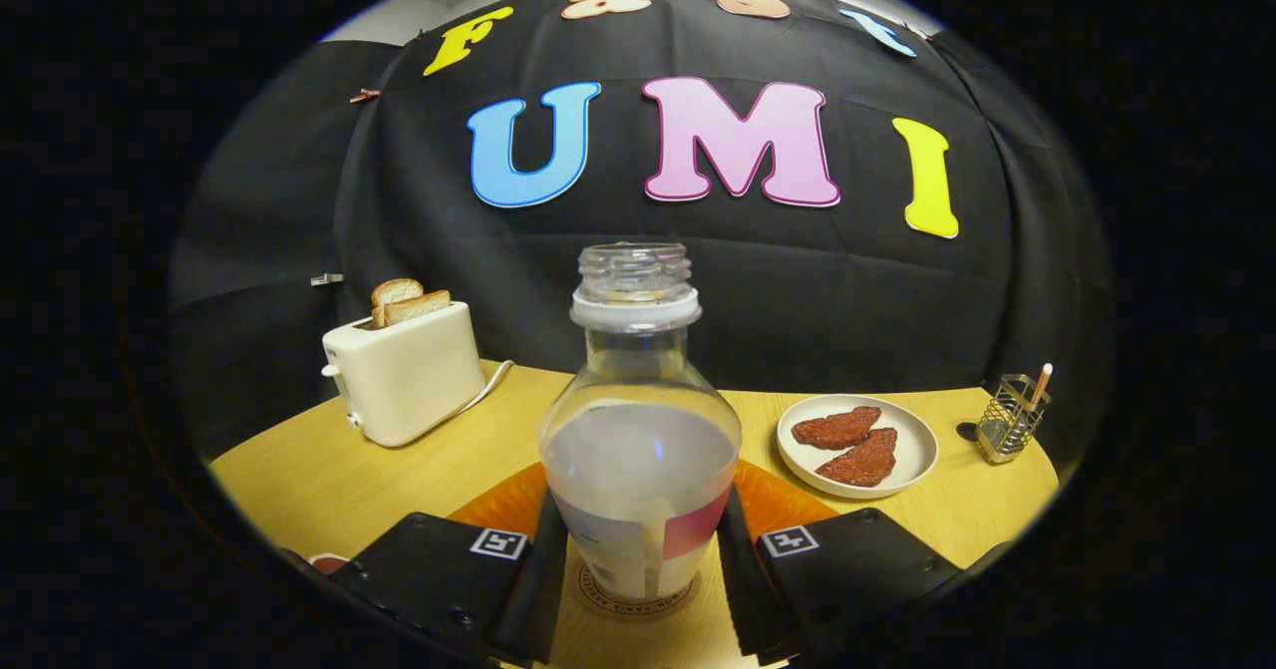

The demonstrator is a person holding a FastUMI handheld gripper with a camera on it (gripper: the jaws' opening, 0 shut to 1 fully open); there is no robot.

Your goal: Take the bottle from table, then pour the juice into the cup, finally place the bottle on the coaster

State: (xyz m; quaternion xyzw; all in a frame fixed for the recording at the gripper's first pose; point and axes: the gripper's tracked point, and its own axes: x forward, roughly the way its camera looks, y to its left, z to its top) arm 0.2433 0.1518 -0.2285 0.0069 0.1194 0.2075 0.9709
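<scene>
The bottle [638, 440] stands upright between the two fingers [535, 574]. Its cap is off and it is about half full of a pale drink. One finger sits tight against each side of it, so the gripper [638, 569] looks clamped on the bottle.

Under the bottle is a round cork coaster [638, 604] with printing on its rim. The bottle's bottom looks like it rests on the coaster, or is just above it; I cannot tell which. So the step in hand is likely setting the bottle down.

To do it well, keep the bottle straight, lower it until it sits flat in the middle of the coaster, then pull the fingers apart slowly so it does not tip.

An orange mat [788, 504] lies just behind the bottle on the desk [299, 480]. Behind and left of the bottle is a toaster [404, 375] with bread. Behind and right is a plate [857, 445] with two brown patties, and farther right a wire holder [1009, 420]. Backing straight out looks free.
</scene>
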